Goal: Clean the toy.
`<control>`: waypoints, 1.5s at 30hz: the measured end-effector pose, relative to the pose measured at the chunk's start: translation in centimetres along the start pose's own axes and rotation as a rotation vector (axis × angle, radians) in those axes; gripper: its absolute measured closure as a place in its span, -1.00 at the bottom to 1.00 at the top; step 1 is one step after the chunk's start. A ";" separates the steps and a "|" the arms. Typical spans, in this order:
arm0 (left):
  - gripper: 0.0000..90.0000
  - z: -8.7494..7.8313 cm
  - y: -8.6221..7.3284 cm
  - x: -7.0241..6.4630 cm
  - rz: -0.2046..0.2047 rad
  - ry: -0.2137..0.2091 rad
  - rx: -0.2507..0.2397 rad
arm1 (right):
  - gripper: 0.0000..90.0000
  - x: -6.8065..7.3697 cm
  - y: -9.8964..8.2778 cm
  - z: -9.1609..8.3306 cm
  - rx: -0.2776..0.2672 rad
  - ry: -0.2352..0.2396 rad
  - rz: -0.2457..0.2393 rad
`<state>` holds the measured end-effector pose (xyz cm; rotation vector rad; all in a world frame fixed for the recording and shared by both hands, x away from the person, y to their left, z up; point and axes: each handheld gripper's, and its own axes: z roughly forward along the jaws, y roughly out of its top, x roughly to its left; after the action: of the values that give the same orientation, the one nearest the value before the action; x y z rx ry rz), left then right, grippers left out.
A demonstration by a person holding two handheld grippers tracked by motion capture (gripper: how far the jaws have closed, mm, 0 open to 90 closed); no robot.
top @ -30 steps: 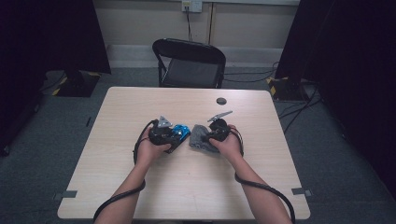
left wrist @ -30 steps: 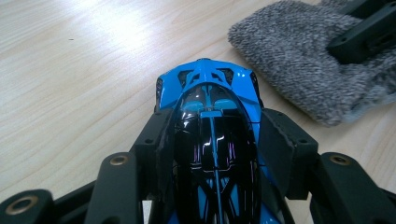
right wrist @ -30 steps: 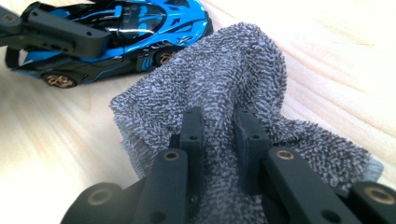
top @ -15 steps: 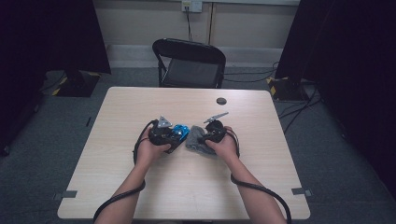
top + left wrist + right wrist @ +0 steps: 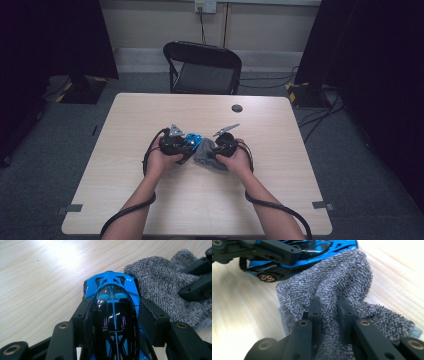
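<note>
left gripper [image 5: 115, 315] clamped on blue toy car [image 5: 113, 290], right gripper [image 5: 329, 307] pinching grey towel [image 5: 332, 277] against the car, wooden table [image 5: 150, 115]

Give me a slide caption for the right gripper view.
Right gripper shut on grey cloth, pressed against the blue toy car that the left gripper holds.

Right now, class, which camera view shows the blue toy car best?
The left gripper view: the blue toy car sits close-up between its jaws. The right gripper view catches its side behind the cloth; the high view shows a speck.
</note>
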<state>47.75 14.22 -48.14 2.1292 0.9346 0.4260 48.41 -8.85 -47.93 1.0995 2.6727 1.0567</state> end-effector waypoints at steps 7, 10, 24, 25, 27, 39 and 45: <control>0.04 0.0 0.0 0.0 -0.005 0.000 0.000 | 0.68 0.8 -0.1 0.1 0.005 0.020 -0.019; 0.04 0.1 0.0 0.0 -0.006 0.000 -0.001 | 0.67 1.2 -0.1 0.2 0.010 0.029 -0.028; 0.04 0.0 0.0 0.0 -0.003 0.002 -0.001 | 0.67 2.8 -0.3 0.4 0.022 0.069 -0.062; 0.04 0.0 0.0 0.0 -0.002 0.002 -0.001 | 0.67 3.0 -0.3 0.4 0.022 0.075 -0.063; 0.04 0.0 0.0 0.0 -0.002 0.003 -0.002 | 0.67 3.2 -0.3 0.5 0.027 0.081 -0.068; 0.04 0.0 0.0 -0.1 0.002 0.009 0.000 | 0.67 4.9 -0.5 0.8 0.044 0.131 -0.118; 0.04 0.0 0.0 -0.1 0.001 0.008 -0.001 | 0.67 5.5 -0.5 0.9 0.051 0.156 -0.132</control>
<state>47.70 14.11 -48.15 2.1282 0.9374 0.4353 44.33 -5.08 -47.88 0.8675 2.8611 1.0993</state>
